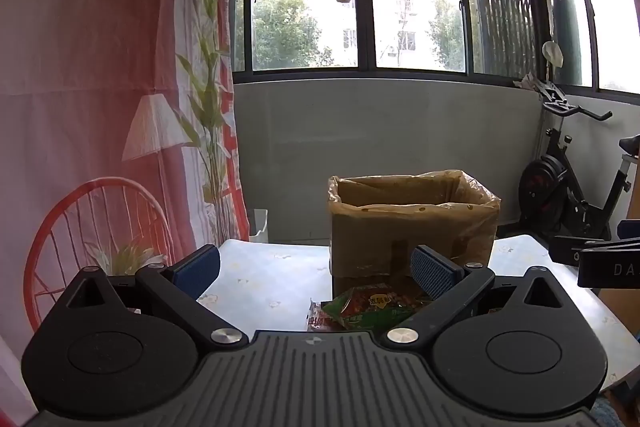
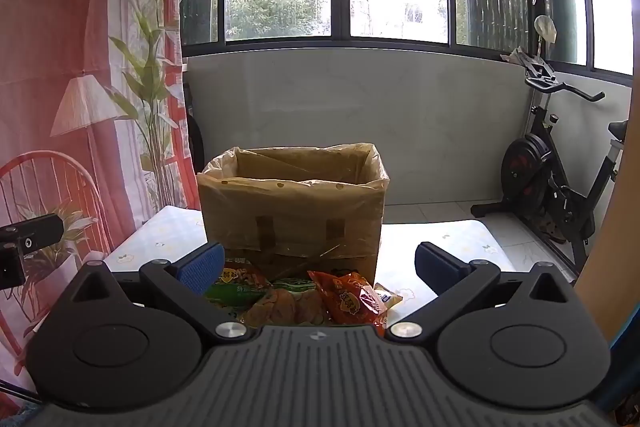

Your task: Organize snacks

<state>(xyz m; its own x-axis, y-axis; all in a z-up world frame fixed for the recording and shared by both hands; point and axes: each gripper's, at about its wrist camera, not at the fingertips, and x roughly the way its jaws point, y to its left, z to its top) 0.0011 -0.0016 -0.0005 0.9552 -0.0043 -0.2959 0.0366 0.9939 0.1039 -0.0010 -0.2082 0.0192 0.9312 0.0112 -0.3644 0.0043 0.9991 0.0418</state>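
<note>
Right wrist view: my right gripper (image 2: 318, 269) has its fingers apart over the snack packets (image 2: 344, 297); light, crinkly, slippery, so I'd pinch a sealed edge. Left gripper (image 1: 316, 273) also spread.

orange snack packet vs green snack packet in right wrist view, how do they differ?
Colour: the orange snack packet is orange-red; the green snack packet is green with yellow print.
Position: the orange one lies toward the right of the pile, the green one toward the left, by the left pad of the open right hand-held gripper.
Shared: both are glossy and lie on the table before the lined cardboard box, ungrasped.
</note>
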